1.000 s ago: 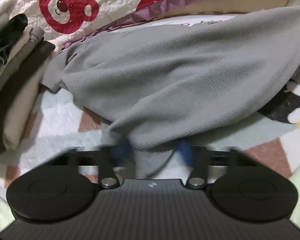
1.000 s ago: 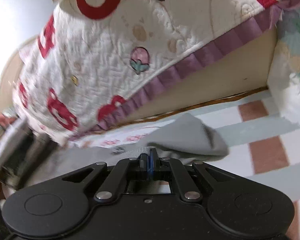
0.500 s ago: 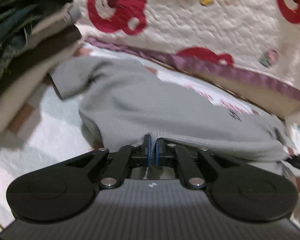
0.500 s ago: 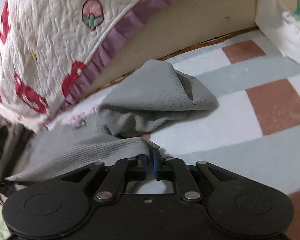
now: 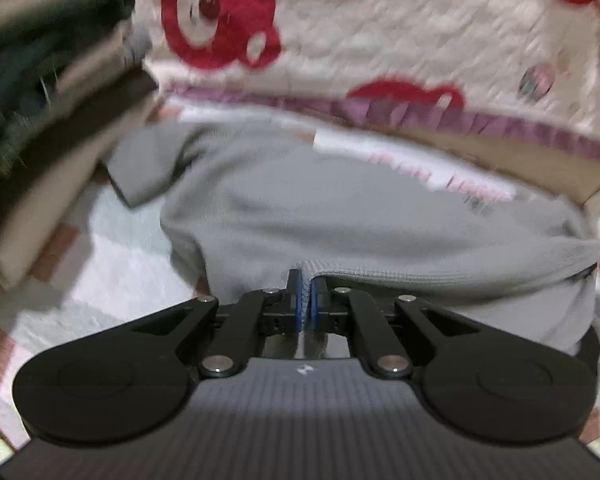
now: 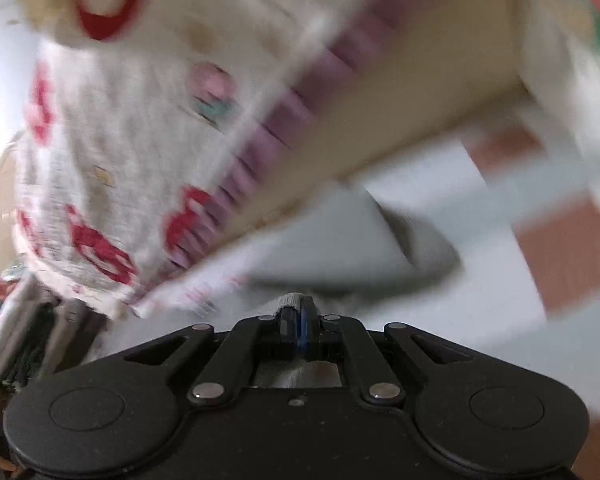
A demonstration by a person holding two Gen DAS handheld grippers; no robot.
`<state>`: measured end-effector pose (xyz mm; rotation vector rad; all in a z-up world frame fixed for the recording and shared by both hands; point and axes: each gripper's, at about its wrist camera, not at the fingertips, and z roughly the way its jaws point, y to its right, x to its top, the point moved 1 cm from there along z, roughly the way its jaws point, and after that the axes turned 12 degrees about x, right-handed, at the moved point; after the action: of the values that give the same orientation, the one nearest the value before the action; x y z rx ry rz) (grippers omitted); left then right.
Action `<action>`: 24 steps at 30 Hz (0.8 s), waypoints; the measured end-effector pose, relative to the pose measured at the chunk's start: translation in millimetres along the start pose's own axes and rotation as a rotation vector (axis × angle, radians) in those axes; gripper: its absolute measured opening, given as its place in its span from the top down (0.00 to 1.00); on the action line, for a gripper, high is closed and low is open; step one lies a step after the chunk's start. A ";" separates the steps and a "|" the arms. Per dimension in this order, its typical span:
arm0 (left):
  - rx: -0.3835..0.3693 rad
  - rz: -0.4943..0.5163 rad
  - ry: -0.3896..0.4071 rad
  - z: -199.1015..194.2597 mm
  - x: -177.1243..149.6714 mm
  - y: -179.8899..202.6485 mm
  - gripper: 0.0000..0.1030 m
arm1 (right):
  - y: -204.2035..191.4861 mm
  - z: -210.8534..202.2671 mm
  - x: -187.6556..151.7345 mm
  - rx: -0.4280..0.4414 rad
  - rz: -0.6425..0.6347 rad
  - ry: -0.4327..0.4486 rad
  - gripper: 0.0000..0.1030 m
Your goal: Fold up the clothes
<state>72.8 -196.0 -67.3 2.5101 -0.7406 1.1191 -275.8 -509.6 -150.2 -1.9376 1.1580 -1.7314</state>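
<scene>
My left tongs (image 5: 305,294) just grabbed the gray shirt (image 5: 340,216); my right tongs (image 6: 296,312) pinch its hem too. Now I can fold.

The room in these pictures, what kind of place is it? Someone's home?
Most likely a bedroom at home. A quilted bedspread with red bears and a purple frill hangs over what looks like a bed's side, folded clothes are stacked to the left, and a grey garment lies on a checked blanket.

A checked blanket (image 5: 132,240) carries the grey garment (image 5: 340,216) and, seemingly, stacked folded clothes (image 5: 40,152).
</scene>
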 end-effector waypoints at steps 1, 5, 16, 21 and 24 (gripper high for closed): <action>-0.009 -0.012 0.028 -15.7 3.0 -1.1 0.97 | -16.5 -8.6 7.9 0.022 -0.041 0.021 0.96; -0.012 -0.036 0.136 -75.9 8.2 -9.1 0.97 | -82.8 -60.0 23.0 0.087 -0.194 0.080 0.96; 0.087 -0.161 0.185 -202.0 -68.5 -83.3 0.97 | -203.3 -178.9 -65.1 -0.056 -0.186 -0.164 0.97; 0.071 -0.139 0.009 -113.9 -91.7 -98.3 0.97 | -152.2 -108.6 -109.1 -0.281 -0.153 -0.427 0.97; 0.077 -0.096 -0.066 -62.5 -81.3 -101.5 0.97 | -137.4 -72.2 -107.4 -0.298 -0.198 -0.530 0.94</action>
<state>46.5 -56.6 -93.5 2.6277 -0.5976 1.0554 -287.6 -324.7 -113.9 -2.5510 1.0904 -1.0459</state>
